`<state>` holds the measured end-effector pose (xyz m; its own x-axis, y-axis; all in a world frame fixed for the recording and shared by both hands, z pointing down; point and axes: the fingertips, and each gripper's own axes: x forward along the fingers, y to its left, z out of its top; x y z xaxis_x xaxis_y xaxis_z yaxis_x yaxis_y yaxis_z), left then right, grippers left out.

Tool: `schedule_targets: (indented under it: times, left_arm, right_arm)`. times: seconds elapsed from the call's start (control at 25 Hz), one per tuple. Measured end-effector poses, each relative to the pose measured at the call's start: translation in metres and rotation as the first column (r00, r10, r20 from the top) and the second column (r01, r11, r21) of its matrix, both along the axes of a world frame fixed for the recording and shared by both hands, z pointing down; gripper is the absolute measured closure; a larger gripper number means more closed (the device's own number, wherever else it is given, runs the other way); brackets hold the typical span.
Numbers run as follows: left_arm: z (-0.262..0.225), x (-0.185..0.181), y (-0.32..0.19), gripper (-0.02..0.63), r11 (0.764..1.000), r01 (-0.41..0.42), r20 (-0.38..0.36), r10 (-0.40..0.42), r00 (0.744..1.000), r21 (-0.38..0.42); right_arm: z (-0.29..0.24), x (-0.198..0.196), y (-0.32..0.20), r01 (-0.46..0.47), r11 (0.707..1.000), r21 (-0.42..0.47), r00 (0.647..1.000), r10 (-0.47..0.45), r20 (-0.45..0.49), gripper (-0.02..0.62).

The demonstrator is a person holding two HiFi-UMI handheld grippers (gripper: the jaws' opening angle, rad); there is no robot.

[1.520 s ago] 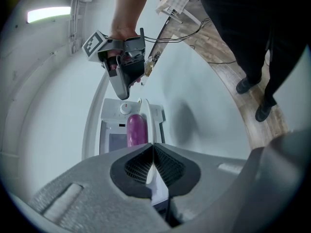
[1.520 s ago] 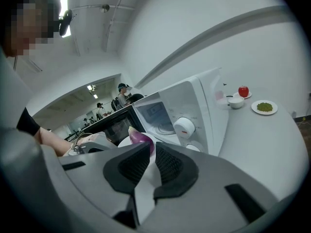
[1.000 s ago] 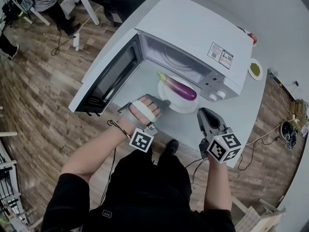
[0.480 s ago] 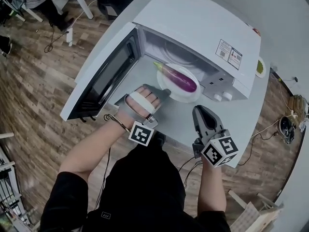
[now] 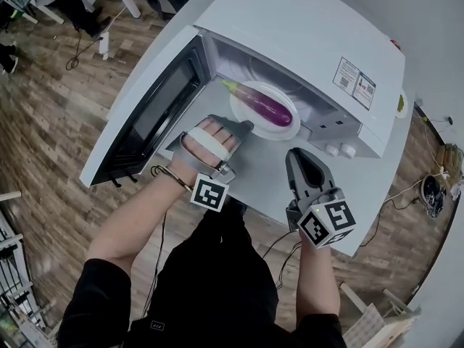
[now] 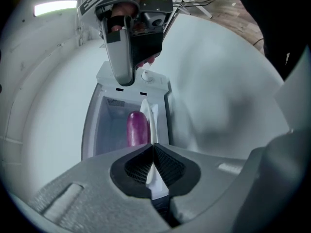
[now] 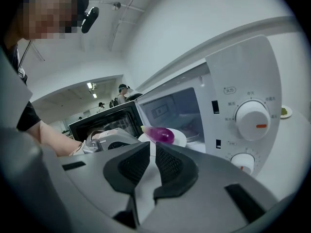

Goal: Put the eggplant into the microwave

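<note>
A purple eggplant (image 5: pixel 262 105) lies on a white plate (image 5: pixel 286 133) at the mouth of the open white microwave (image 5: pixel 304 27), partly under its top. My left gripper (image 5: pixel 245 127) is shut on the plate's near rim. In the left gripper view the plate (image 6: pixel 148 118) stands edge-on between the pads of the left gripper (image 6: pixel 152 149), with the eggplant (image 6: pixel 137 127) beyond. My right gripper (image 5: pixel 299 158) hovers in front of the control panel, jaws together and holding nothing. The right gripper view shows the right gripper (image 7: pixel 151 154), the eggplant (image 7: pixel 160 135) and the dials (image 7: pixel 252 118).
The microwave door (image 5: pixel 156 111) swings open to the left, beside my left hand. A small dish with something green (image 5: pixel 400 104) sits behind the microwave at the right. The grey table's edge runs near my body. People and chairs are at the far left.
The plate with the eggplant has moved forward, from the table in front of the microwave to its opening, carried by the left gripper. The right gripper has moved forward alongside.
</note>
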<state>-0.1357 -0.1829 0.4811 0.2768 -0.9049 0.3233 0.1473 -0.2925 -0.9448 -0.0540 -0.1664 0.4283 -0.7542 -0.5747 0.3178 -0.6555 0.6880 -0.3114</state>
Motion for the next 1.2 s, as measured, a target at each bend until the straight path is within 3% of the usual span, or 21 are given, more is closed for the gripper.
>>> schedule_targets:
  times: [0.8, 1.2]
  left_arm:
    - [0.032, -0.004, -0.041, 0.589, 0.999, 0.038, -0.015, -0.038, 0.999, 0.003]
    - [0.034, -0.006, -0.057, 0.589, 0.999, 0.043, -0.004, -0.043, 0.999, -0.019]
  right_arm:
    - [0.04, -0.02, -0.018, -0.012, 0.998, 0.058, 0.995, 0.018, -0.097, 0.554]
    - [0.045, -0.018, -0.026, -0.03, 0.997, 0.073, 0.995, 0.037, -0.096, 0.555]
